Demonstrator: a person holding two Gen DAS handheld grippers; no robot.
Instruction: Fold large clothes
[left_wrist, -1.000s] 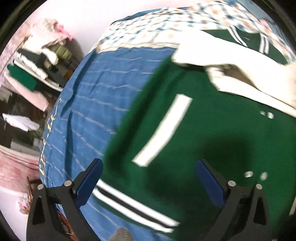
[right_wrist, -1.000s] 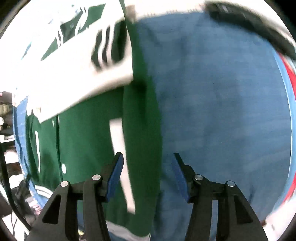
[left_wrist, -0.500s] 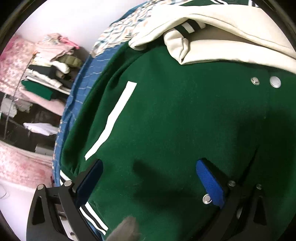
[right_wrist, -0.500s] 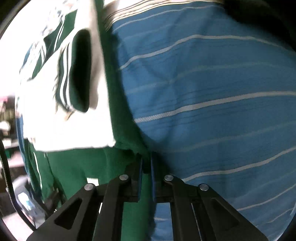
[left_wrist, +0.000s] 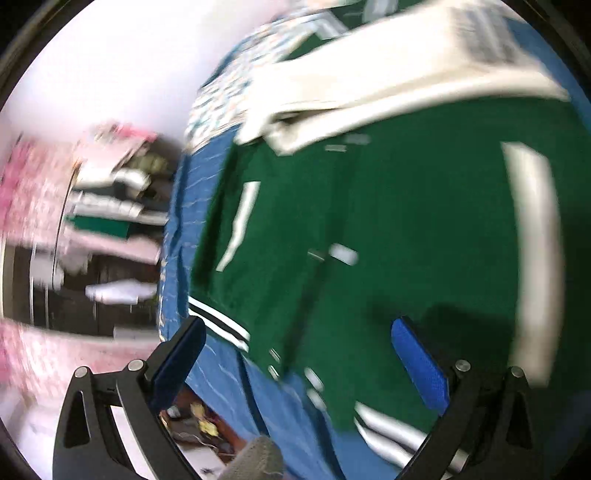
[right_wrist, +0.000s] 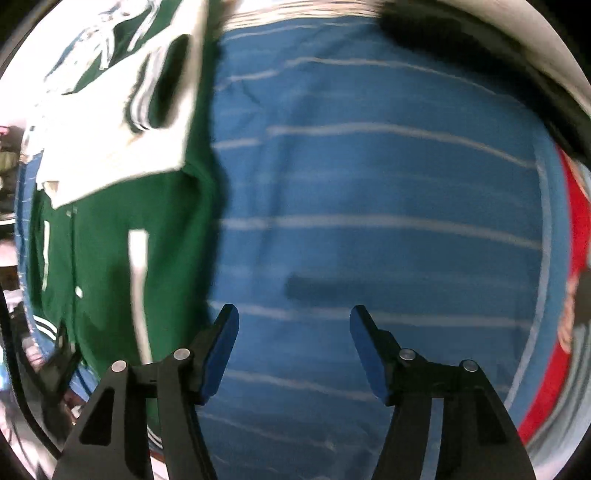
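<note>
A green varsity jacket (left_wrist: 388, 229) with cream sleeves (left_wrist: 369, 85) and white pocket stripes lies on a blue striped bedspread (left_wrist: 181, 229). My left gripper (left_wrist: 295, 332) is open and empty above the jacket's striped hem (left_wrist: 218, 325), near the bed's edge. In the right wrist view the jacket (right_wrist: 110, 236) lies to the left, a cream sleeve (right_wrist: 110, 147) folded across it. My right gripper (right_wrist: 293, 325) is open and empty over the bare bedspread (right_wrist: 369, 184), to the right of the jacket's edge.
Shelves with stacked clothes (left_wrist: 110, 206) and pink fabric (left_wrist: 29, 192) stand left of the bed. A patterned quilt (left_wrist: 229, 81) lies at the far end. A person in red (right_wrist: 576, 236) stands at the right edge. Both views are blurred.
My right gripper was shut on the jacket's edge half a second ago; it has let go, opened and drawn back over the bedspread. My left gripper has pulled back toward the hem.
</note>
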